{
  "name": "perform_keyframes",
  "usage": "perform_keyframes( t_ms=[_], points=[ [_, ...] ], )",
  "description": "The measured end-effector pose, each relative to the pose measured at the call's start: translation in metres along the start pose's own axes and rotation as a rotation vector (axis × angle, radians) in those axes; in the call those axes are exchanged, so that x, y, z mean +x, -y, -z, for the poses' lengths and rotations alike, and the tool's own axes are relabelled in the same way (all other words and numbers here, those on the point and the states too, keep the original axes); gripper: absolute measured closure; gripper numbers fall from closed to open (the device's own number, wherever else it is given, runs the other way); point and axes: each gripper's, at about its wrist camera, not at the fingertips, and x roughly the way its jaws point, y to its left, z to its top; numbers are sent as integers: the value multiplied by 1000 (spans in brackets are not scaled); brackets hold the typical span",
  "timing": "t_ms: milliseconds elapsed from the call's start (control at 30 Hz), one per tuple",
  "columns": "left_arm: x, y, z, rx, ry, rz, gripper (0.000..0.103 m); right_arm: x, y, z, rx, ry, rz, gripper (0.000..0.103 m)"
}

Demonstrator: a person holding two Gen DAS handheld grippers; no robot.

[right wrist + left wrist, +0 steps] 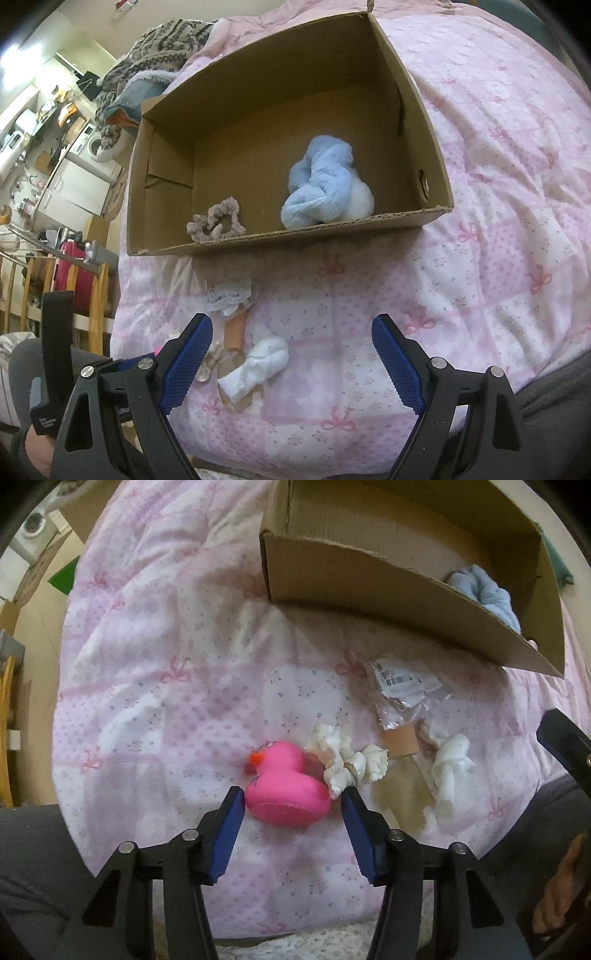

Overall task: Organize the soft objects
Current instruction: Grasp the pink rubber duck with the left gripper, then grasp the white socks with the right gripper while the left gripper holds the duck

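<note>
A pink toy duck (286,788) lies on the pink quilt (166,672). My left gripper (293,801) is open with its two blue pads on either side of the duck, not closed on it. A white scrunchie (349,762) lies right of the duck, and a knotted white sock (448,768) lies farther right; the sock also shows in the right wrist view (258,363). A cardboard box (280,236) holds a blue fluffy bundle (321,184) and a beige scrunchie (216,223). My right gripper (291,328) is open and empty above the quilt, in front of the box.
A crumpled plastic wrapper with a barcode label (402,688) and a tan cardboard piece (400,742) lie between the box and the sock. A patterned knit garment (147,62) is heaped behind the box. Furniture and a clothes rack (55,273) stand left of the bed.
</note>
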Motion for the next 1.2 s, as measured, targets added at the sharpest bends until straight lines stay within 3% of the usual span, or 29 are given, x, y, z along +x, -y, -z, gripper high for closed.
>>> perform_keyframes(
  t_ms=[167,400,500,600,733,867,967,1067,1133,1200],
  points=[
    [7,3,-6,5,-8,-1,60,3,0,-1,2,-10,0,9],
    [-20,2,4,36,79,-33,60,1,2,1,6,-11,-4,9],
    [-13,-2,6,33,55,-70,60,3,1,1,4,-21,-3,9],
    [-8,-4,7,43,43,-49,60,6,-2,2,-8,-36,-11,9],
    [-34,11,15,109,169,22,60,8,-4,3,23,-81,-179,10],
    [-52,30,16,167,239,136,60,12,1,3,82,-124,-325,18],
    [-64,50,18,228,294,157,60,19,7,4,155,-168,-418,18],
    [-62,58,14,258,295,171,60,28,7,8,201,-218,-479,18],
    [-60,64,15,264,284,183,60,29,2,8,177,-221,-468,27],
    [-62,64,15,271,286,187,60,31,-2,9,167,-232,-476,56]
  ],
)
